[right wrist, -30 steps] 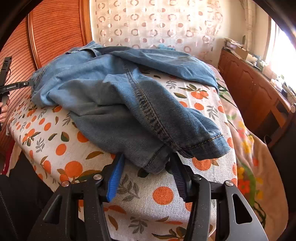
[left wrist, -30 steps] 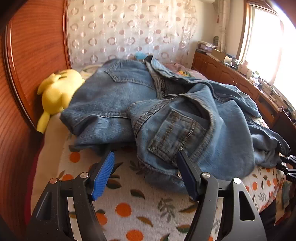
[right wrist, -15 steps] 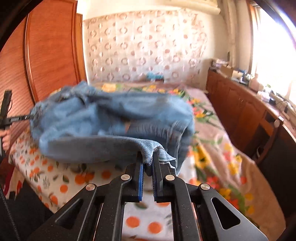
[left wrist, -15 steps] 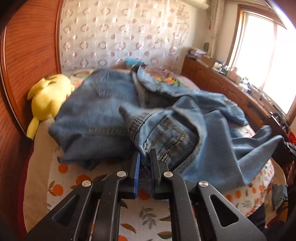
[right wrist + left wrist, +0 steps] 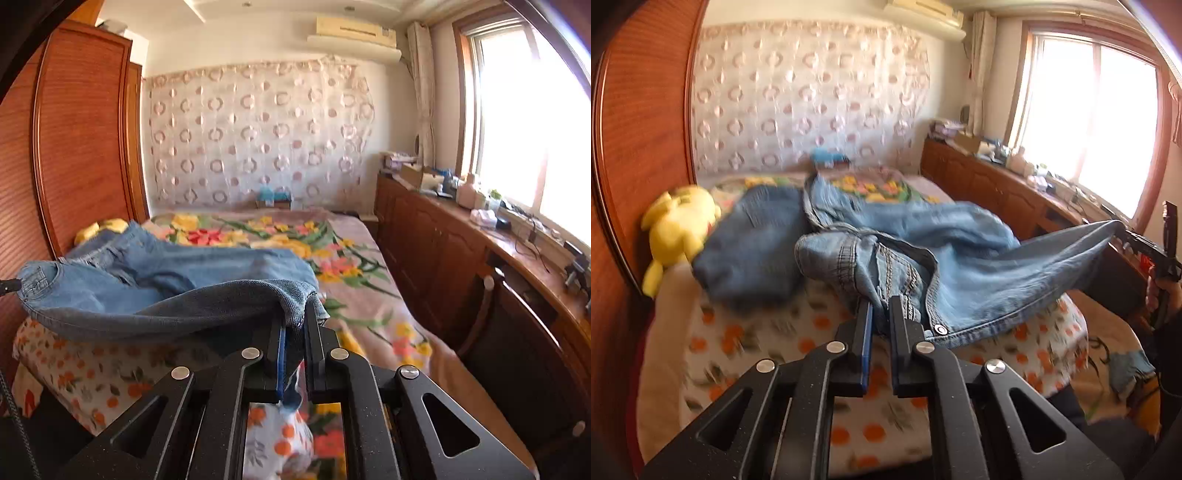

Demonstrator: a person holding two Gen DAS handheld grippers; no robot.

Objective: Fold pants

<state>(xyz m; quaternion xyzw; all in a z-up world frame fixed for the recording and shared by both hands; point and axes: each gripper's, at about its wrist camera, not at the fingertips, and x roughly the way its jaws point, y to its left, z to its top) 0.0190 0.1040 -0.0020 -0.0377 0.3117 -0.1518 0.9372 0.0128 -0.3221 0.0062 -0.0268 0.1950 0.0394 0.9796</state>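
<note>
Left wrist view: left gripper (image 5: pixel 880 308) clamps the jeans (image 5: pixel 960 266) waistband; right gripper (image 5: pixel 294 325) clamps a hem.

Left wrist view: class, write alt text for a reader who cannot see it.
The left gripper is shut on the waistband of blue jeans, lifting them over a bed with an orange-print sheet. One leg stretches right to the right gripper. A yellow plush toy lies by the wooden headboard.

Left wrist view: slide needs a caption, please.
Left gripper clamps the jeans waistband, right gripper stretching a leg above the bed.
</note>
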